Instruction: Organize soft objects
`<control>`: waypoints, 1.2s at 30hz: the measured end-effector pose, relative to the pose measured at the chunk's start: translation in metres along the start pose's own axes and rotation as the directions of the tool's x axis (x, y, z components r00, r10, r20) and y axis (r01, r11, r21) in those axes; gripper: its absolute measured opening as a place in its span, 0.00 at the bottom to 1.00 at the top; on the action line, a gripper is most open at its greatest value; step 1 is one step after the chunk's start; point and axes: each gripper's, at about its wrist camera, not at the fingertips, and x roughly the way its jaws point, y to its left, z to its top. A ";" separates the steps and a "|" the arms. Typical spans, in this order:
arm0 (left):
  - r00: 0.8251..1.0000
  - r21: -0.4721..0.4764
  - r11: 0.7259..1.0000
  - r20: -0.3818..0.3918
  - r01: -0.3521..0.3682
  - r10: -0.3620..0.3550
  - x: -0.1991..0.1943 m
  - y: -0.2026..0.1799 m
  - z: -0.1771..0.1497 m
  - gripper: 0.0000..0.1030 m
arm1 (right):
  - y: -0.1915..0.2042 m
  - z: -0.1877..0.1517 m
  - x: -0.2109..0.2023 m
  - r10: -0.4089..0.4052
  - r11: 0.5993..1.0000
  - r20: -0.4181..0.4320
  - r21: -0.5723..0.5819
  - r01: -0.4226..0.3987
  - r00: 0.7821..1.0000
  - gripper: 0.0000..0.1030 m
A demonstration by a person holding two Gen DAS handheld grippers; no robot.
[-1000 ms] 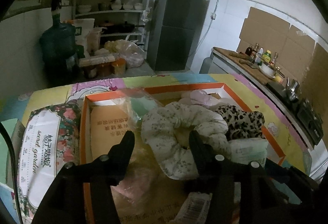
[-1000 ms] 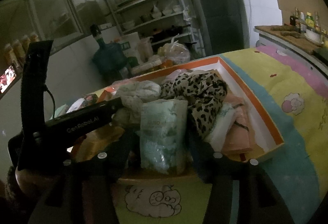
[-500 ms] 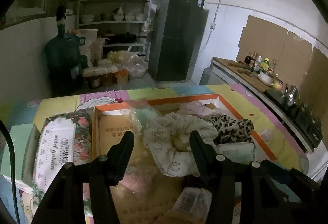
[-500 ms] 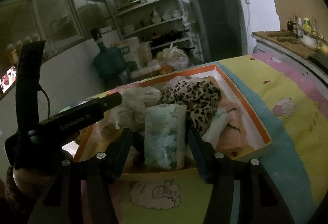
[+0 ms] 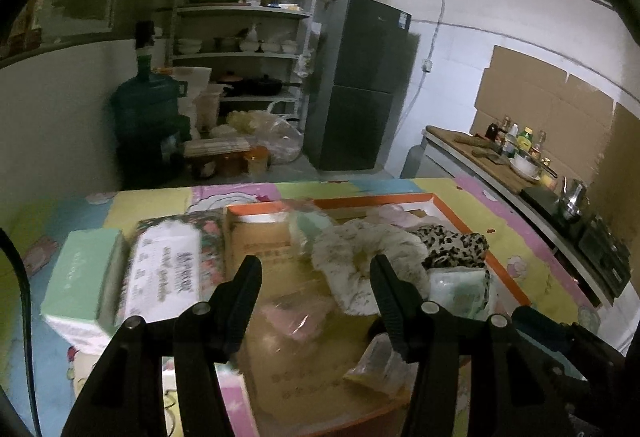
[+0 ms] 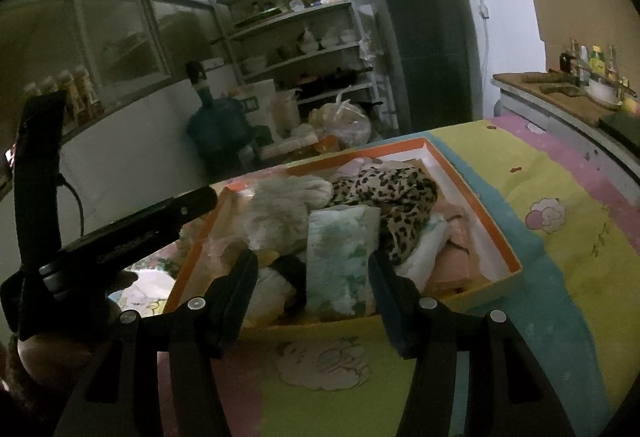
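An orange-rimmed box [image 5: 508,283] [image 6: 494,237] on the colourful table holds soft things: a white floral ring cushion [image 5: 362,257] [image 6: 280,213], a leopard-print cloth [image 5: 452,249] [image 6: 400,197], a pale green tissue pack [image 5: 458,291] [image 6: 340,257] and pink cloth [image 6: 452,257]. My left gripper [image 5: 316,273] is open and empty, above the box's near side. My right gripper [image 6: 312,269] is open and empty, just short of the box, with the tissue pack seen between its fingers.
A floral tissue pack [image 5: 168,273] and a mint green box [image 5: 80,277] lie left of the orange-rimmed box. The left gripper's body [image 6: 120,233] shows at the left of the right wrist view. Shelves, a water jug, a fridge and a counter stand beyond the table.
Both grippers have drawn back and up from the box, so more table shows. The tissue pack now stands in the box, free of the right gripper's fingers.
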 end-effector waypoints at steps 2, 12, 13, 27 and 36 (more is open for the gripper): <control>1.000 -0.003 1.000 0.003 -0.015 0.015 -0.006 0.003 -0.002 0.54 | 0.005 -0.001 -0.003 0.002 1.000 0.002 -0.005 -0.002 1.000 0.58; 0.997 -0.006 0.997 0.036 -0.074 0.075 -0.042 0.015 -0.014 0.54 | 0.030 -0.007 -0.017 -0.046 0.998 0.021 -0.048 0.047 0.999 0.63; 0.995 -0.007 0.996 0.043 -0.089 0.090 -0.048 0.016 -0.017 0.54 | 0.034 -0.008 -0.018 -0.061 0.997 0.024 -0.055 0.062 0.998 0.64; 0.967 -0.026 0.973 0.107 -0.229 0.231 -0.118 0.029 -0.048 0.54 | 0.074 -0.023 -0.035 -0.078 0.991 0.035 -0.106 0.082 0.996 0.65; 0.953 -0.078 0.961 0.130 -0.266 0.274 -0.159 0.035 -0.072 0.54 | 0.103 -0.039 -0.060 -0.117 0.979 0.113 -0.154 0.133 0.987 0.65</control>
